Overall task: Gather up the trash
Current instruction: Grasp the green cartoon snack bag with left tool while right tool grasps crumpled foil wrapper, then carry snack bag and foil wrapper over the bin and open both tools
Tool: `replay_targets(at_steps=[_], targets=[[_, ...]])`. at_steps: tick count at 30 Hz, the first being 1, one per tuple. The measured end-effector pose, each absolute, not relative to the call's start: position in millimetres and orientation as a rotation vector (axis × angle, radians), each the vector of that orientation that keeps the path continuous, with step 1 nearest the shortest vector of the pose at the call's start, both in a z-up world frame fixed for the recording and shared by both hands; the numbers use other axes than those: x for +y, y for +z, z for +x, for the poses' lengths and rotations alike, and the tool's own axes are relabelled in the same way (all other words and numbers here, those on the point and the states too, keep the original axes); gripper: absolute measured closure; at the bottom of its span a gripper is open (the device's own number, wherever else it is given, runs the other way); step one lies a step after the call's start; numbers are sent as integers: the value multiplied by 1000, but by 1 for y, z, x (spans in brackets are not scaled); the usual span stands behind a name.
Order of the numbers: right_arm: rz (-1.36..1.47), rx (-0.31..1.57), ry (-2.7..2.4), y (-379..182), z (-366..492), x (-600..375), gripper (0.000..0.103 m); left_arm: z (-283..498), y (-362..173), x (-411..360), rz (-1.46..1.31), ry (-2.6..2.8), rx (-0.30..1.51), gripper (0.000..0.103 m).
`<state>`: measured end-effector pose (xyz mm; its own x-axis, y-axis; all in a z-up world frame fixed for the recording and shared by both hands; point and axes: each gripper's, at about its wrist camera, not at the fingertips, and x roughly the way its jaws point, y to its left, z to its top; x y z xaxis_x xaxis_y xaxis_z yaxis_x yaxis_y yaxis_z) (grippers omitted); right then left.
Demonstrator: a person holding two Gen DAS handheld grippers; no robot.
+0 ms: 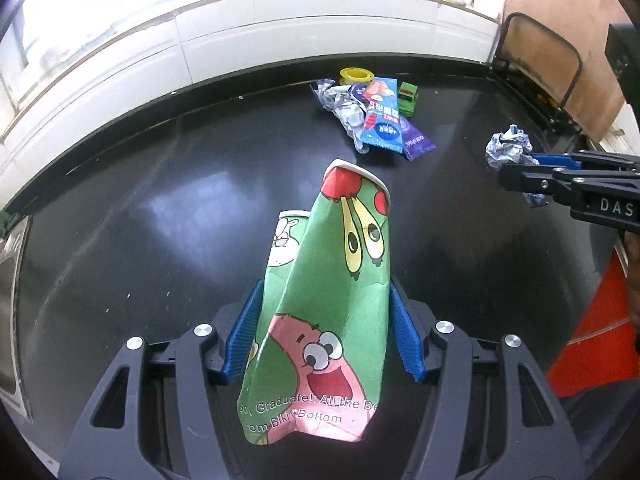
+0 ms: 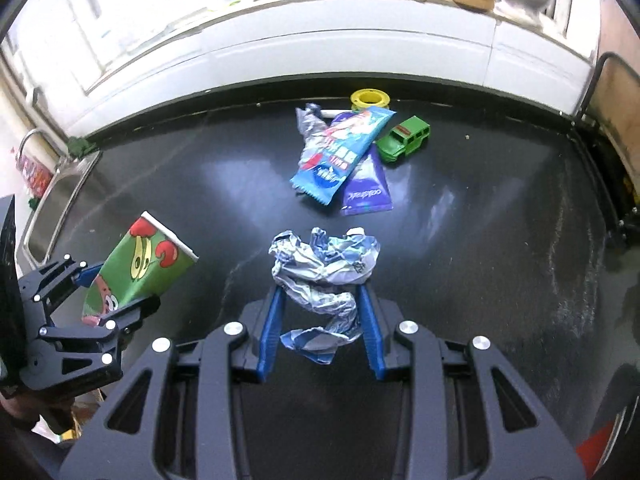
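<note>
Gripping a squashed green cartoon paper cup [image 1: 326,304], the left gripper [image 1: 326,320] has its blue fingers [image 1: 245,330] pressed against both sides of the crumpled body, white rim pointing away toward the far side, the whole thing lifted above the black countertop [image 1: 160,216]. From the right wrist view that same cup [image 2: 140,268] sits tilted at the near left, rim up and to the right, clamped in the left gripper [image 2: 116,288].

Over on the right, the right gripper [image 2: 320,312] is clenched on a crumpled silvery-blue wrapper [image 2: 324,268], the wad bulging out past the blue fingers [image 2: 270,328] with a tail hanging back between them. The left wrist view catches it too: the wrapper [image 1: 510,146] is pinched at the tip of the right gripper [image 1: 520,168], reaching in from the right edge.

Farther back, a little pile waits on the counter: a blue snack packet [image 2: 340,152] lying across a purple sachet [image 2: 366,192], another crumpled wrapper [image 2: 310,126] just left of them, a yellow tape roll [image 2: 370,99] at the far edge, and a green toy car [image 2: 404,138] just beside the packet on the right. A steel sink [image 2: 56,208] shows at the left, white wall tiles [image 2: 320,52] behind, and a black wire rack [image 1: 536,64] at the far right corner.
</note>
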<state>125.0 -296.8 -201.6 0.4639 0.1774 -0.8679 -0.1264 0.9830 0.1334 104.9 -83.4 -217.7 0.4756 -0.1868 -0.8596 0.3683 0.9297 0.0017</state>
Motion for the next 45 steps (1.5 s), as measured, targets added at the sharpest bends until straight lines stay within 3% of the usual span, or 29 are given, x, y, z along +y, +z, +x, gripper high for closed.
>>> replay_targets(at_steps=[9,17,30,45], targets=[[27,1022,250,-175,111,-259,67,74,-182,-35,156,-234,937,43],[-127,1020,596,-163,94,-113,66,-4,-162,74,29,81,912,43],[-339,1075,1127,-172,-17,116,66,-186,-188,224,-272,594,973,43],[-469,1153,1279,-204,-79,231,66,-237,-227,296,-432,744,978,43]])
